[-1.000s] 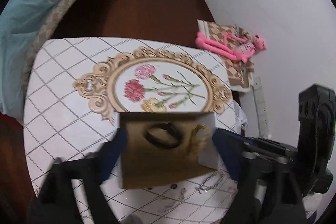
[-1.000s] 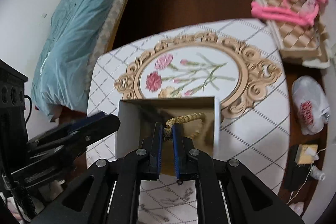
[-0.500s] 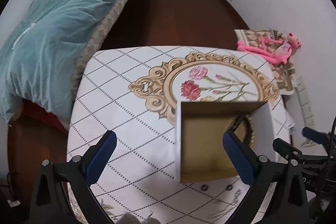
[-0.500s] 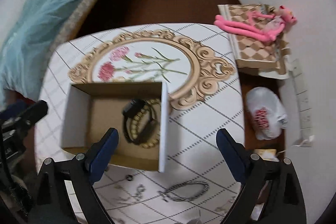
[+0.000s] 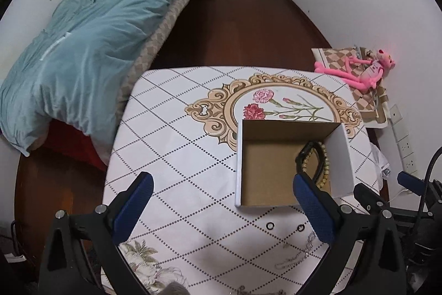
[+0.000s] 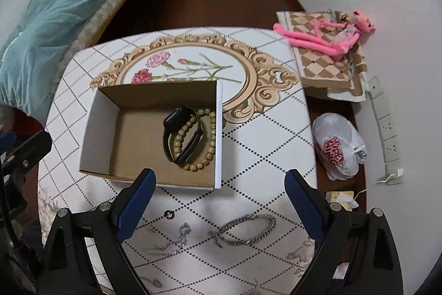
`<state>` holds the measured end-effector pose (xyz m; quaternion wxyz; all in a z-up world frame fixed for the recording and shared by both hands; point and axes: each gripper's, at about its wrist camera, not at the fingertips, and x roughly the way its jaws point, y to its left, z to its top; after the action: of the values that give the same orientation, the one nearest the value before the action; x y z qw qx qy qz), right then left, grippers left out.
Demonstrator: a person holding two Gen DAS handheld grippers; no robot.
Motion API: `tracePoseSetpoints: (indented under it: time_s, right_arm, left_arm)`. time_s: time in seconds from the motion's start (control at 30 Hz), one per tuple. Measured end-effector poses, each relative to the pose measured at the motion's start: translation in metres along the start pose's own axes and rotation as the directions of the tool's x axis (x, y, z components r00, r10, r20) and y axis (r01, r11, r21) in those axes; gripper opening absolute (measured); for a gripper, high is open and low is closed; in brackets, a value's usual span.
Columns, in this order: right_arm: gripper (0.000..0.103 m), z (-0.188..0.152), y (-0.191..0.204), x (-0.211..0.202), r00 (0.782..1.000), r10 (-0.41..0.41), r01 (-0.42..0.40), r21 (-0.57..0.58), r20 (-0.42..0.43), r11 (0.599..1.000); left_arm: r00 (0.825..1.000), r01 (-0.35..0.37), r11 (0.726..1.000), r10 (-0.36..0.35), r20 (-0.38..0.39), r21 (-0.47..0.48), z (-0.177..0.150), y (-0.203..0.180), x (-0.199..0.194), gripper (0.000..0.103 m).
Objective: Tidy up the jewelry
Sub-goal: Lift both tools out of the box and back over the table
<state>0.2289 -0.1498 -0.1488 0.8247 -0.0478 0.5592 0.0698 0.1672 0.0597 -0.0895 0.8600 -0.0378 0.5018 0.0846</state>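
From the right wrist view, going L to R: the left hand-held gripper (image 6: 16, 145) shows only as a dark edge at far L; in its own view the left hand-held gripper (image 5: 223, 209) is spread wide w/ nothing between the pads, hanging over bare surface (image 5: 171, 145) just L of the box (image 5: 239, 156). Its jaws have just been opening, and nothing sits between them

Box (image 6: 96, 118) is open-topped cardboard, light, prob slides if nudged. Inside, toward its R wall: black watch (image 6: 176, 120) and bead bracelet (image 6: 211, 134) lying overlapped. Beads are hard but the string is floppy; I'd say both are already sorted

Still out on the surface (image 6: 262, 145), in front of the box: small ring (image 6: 168, 214), tiny and prob slippery, needs a pinch from straight above. Next R, a thin chain necklace (image 6: 176, 237), limp, will bunch and dangle, so I'd grab where it's heaped. Then the silver link bracelet (image 6: 244, 230), heavier-looking, flexible metal; best taken across the middle of its band

Right hand-held gripper (image 6: 219, 201) is spread wide, empty, its jaws also just been opening. Silver bracelet lies just below and btwn its two fingers, ring near the L finger (image 6: 135, 203); box is just beyond the tips

Two more small rings (image 5: 270, 225) show in the left view, in front of the box
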Motion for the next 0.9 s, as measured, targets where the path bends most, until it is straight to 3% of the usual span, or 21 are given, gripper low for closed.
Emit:
tracePoseSetpoints:
  time_s: [0.4, 0.6, 0.7, 0.9]
  right_arm:
    - [0.095, -0.029, -0.002, -0.095, 0.987, -0.007, 0.003, 0.021, 0.163, 1.0]
    - [0.095, -0.051, -0.004, -0.115, 0.986, 0.036, -0.044, 0.046, 0.163, 0.998]
    - [0.095, -0.073, -0.009, -0.104, 0.991, 0.042, -0.051, 0.07, 0.127, 0.996]
    - [0.095, -0.128, -0.026, -0.046, 0.999, 0.039, -0.037, 0.133, -0.015, 0.99]
  left_arm:
    - [0.996, 0.004, 1.0, -0.003, 0.092, -0.013, -0.029, 0.003, -0.076, 0.103]
    - [0.995, 0.014, 1.0, -0.012, 0.099, -0.017, -0.046, 0.012, -0.091, 0.103]
    - [0.998, -0.003, 1.0, 0.003, 0.065, -0.007, -0.068, 0.014, -0.082, 0.103]
    - [0.993, 0.033, 0.999, -0.03, -0.111, 0.025, -0.133, -0.002, -0.027, 0.103]
